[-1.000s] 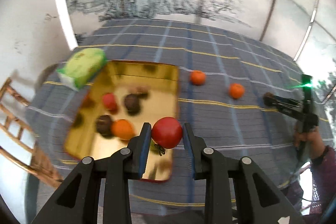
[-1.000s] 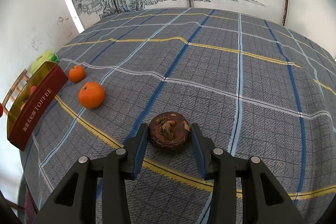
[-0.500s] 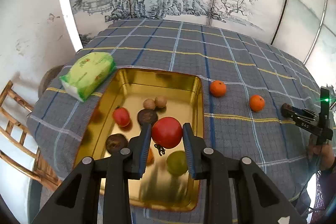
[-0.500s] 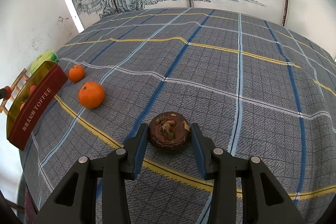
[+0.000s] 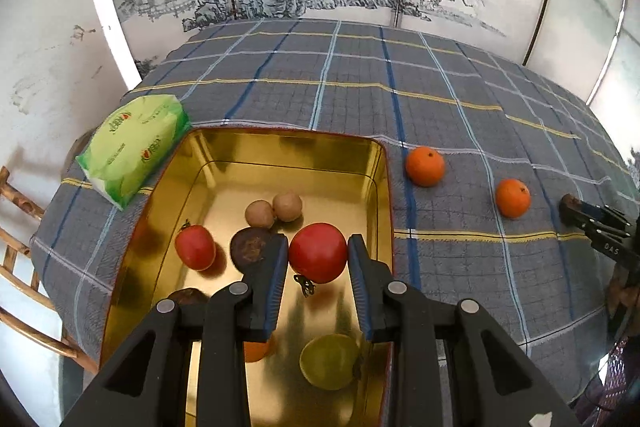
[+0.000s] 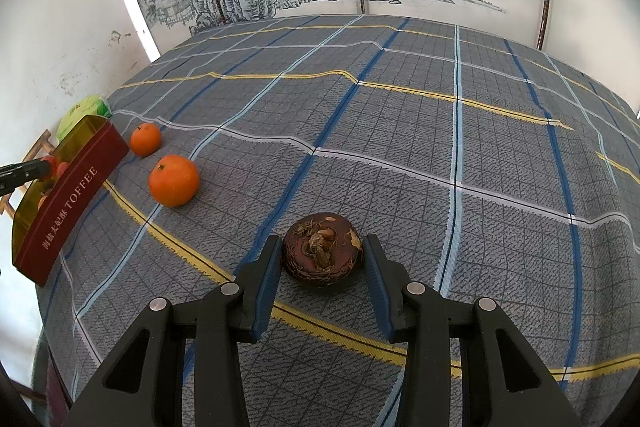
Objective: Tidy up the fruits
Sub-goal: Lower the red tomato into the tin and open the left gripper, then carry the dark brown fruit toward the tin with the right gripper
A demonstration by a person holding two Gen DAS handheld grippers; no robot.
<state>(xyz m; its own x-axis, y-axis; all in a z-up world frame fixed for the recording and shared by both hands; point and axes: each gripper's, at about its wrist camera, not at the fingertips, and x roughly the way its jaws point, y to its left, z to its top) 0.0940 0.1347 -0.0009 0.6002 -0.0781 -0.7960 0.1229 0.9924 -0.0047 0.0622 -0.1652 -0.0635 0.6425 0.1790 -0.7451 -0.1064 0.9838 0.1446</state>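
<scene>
My left gripper (image 5: pixel 317 259) is shut on a red round fruit (image 5: pixel 317 252) and holds it above the gold tin (image 5: pixel 382 187). In the tin lie a small red fruit (image 5: pixel 195 247), two tan round fruits (image 5: pixel 273 209), dark brown fruits (image 5: pixel 250 247), a green fruit (image 5: pixel 329 361) and a partly hidden orange one. Two oranges (image 5: pixel 425 166) (image 5: pixel 512 198) lie on the cloth right of the tin. My right gripper (image 6: pixel 322 259) stands around a dark brown fruit (image 6: pixel 322 247) resting on the cloth, fingers touching or nearly touching its sides.
The tin's red outer wall (image 6: pixel 68 211) reads TOFFEE at the far left of the right wrist view, with the two oranges (image 6: pixel 173 179) (image 6: pixel 145 139) beside it. A green tissue pack (image 5: pixel 134 147) lies left of the tin. A wooden chair (image 5: pixel 16 227) stands beyond the table's left edge.
My left gripper with the red fruit has moved from the tin's near right edge to over its middle. The right gripper has stayed around the brown fruit.
</scene>
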